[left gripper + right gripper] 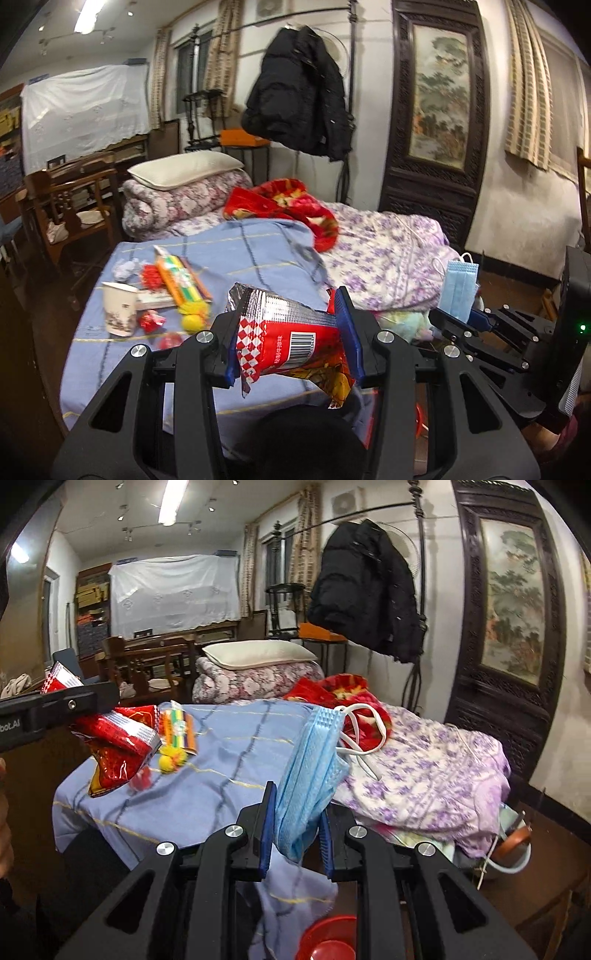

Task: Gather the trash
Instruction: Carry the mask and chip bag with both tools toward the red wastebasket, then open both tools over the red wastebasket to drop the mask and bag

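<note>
- Your left gripper (291,332) has its blue pads clamped on a red snack wrapper (295,339), the one with the checker print and barcode. It's lifted clear of the bed (258,254), silver open end poking up toward 11 o'clock.
- Your right gripper (295,823) is pinched down on a folded blue face mask (306,771). The mask stands up between the pads and its white ear loops flop off toward 2 o'clock.
- From the left wrist cam, the mask and right gripper sit over at 3 o'clock; from the right wrist cam, the wrapper and left gripper hang at 9 o'clock.
- More stuff lies on the blue checked sheet, around 9 to 10 o'clock of the wrapper in the left view: a paper cup (118,308) standing upright, a long striped colourful packet (181,277), a yellow ball-like thing (192,321) just past its near end, a crumpled whitish wad (123,267), plus small red bits near the cup.
- A red round thing (328,941) shows at 6 o'clock in the right view, down below the gripper. Can't tell what it is.
</note>
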